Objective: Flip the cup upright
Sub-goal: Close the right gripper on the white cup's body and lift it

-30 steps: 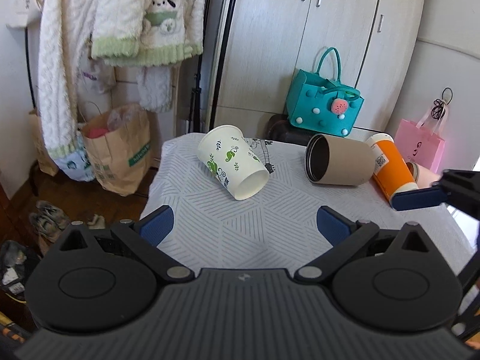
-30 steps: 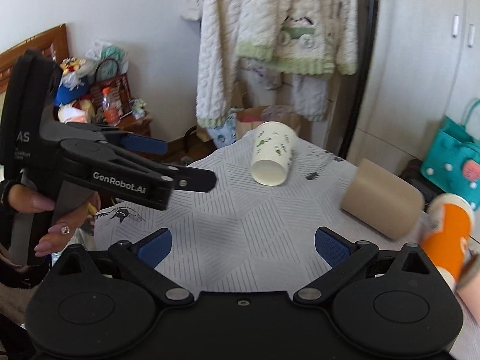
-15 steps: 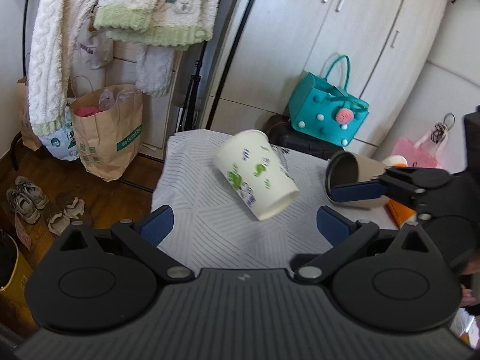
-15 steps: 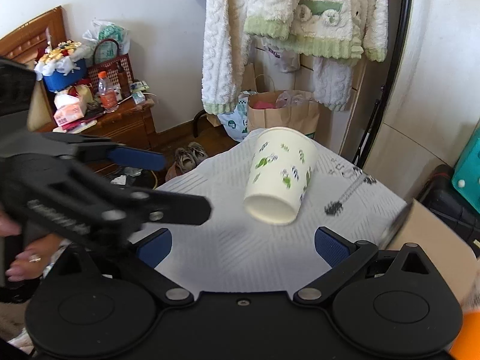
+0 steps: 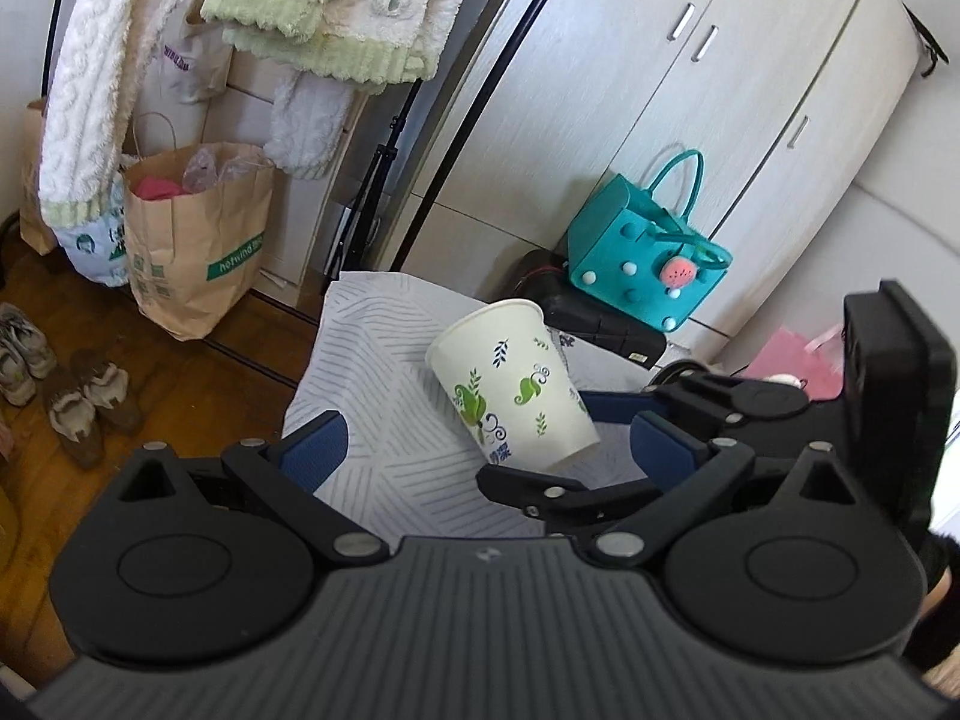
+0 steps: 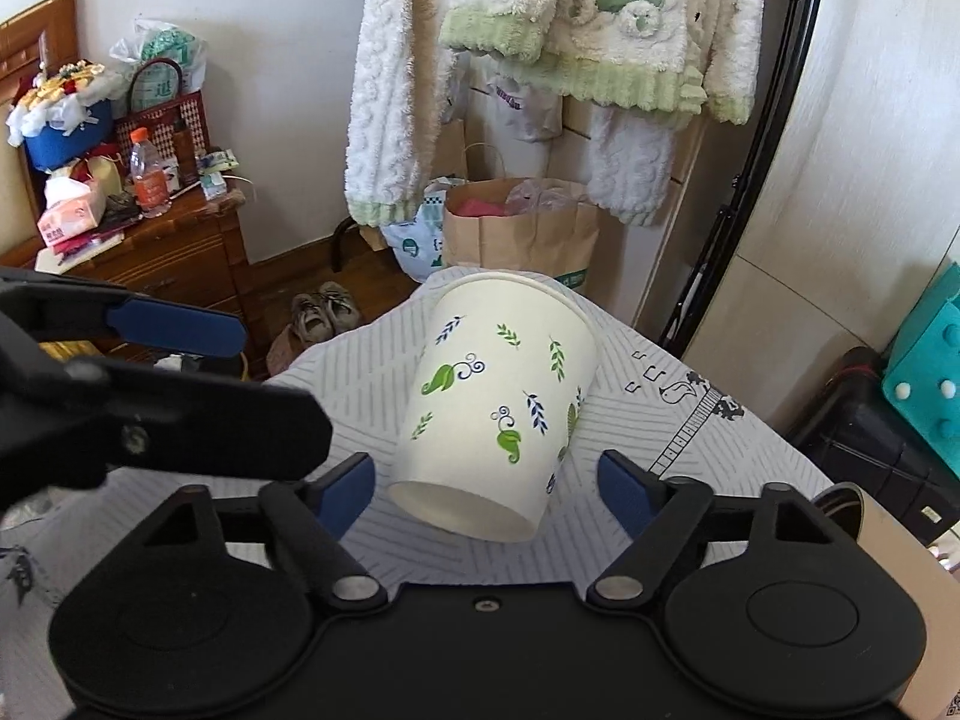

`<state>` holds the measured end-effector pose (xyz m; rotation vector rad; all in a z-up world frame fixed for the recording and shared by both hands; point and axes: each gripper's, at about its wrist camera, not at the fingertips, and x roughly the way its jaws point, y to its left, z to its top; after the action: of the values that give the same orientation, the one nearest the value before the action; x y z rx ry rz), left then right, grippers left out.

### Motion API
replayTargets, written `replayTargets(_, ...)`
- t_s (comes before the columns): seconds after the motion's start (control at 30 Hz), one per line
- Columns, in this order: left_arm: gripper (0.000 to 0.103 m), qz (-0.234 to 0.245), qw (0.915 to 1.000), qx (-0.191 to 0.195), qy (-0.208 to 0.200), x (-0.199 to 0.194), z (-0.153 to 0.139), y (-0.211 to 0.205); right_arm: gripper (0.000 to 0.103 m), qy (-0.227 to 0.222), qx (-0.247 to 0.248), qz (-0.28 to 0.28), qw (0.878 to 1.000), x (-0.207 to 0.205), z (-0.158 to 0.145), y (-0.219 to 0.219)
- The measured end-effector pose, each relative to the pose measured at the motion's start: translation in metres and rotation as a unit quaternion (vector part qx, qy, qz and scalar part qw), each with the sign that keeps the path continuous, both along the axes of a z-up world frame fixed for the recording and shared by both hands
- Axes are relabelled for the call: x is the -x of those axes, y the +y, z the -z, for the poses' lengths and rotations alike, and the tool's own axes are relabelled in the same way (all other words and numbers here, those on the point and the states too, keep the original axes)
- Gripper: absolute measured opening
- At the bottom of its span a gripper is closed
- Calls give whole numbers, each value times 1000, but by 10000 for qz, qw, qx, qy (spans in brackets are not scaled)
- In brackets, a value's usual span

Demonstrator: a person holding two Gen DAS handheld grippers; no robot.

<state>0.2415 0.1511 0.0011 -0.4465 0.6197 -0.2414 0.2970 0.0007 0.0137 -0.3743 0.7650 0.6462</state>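
Note:
A white paper cup with green leaf prints (image 6: 498, 414) lies on its side on the patterned tablecloth (image 6: 660, 420), its base toward the right wrist camera. It also shows in the left wrist view (image 5: 510, 390). My right gripper (image 6: 486, 480) is open, its blue pads either side of the cup's base, not touching. In the left wrist view the right gripper (image 5: 660, 432) reaches in from the right around the cup. My left gripper (image 5: 486, 444) is open and empty, a little short of the cup.
A brown cardboard cup (image 6: 870, 534) lies at the right edge of the table. A teal bag (image 5: 648, 264) and a black case (image 5: 600, 318) sit behind the table. A paper bag (image 5: 192, 240) and shoes (image 5: 90, 402) are on the floor to the left.
Both grippers have moved in on the leaf-print cup. The right gripper's fingers now flank its base. The brown and orange cups have slid out of the left wrist view.

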Motion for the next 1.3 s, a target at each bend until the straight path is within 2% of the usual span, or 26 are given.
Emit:
replayTargets(0.13, 100, -44, 10000, 54, 65, -4, 3, 0, 75, -88, -100, 104, 9999, -2, 1, -2)
replayTargets(0.17, 100, -52, 9999, 44, 80, -5, 3, -1, 67, -138, -117, 111, 9998, -1, 0, -2)
replayTargets(0.43, 99, 108, 9998, 16, 184, 0, 3, -11, 67, -325, -179, 15, 9993, 19, -13, -10)
replayTargets(0.7, 98, 470, 9987, 24, 199, 25, -9, -31, 66, -454, -13, 38, 9990, 58, -25, -29)
replayTargets(0.97, 98, 811, 9961, 86, 323, 49, -16, -52, 66, -499, 49, 286, 9983, 102, -34, -67)
replayTargets(1.3, 98, 1472, 9885, 60, 342, 76, -23, -104, 66, -265, -15, 773, 9967, 147, -34, -123)
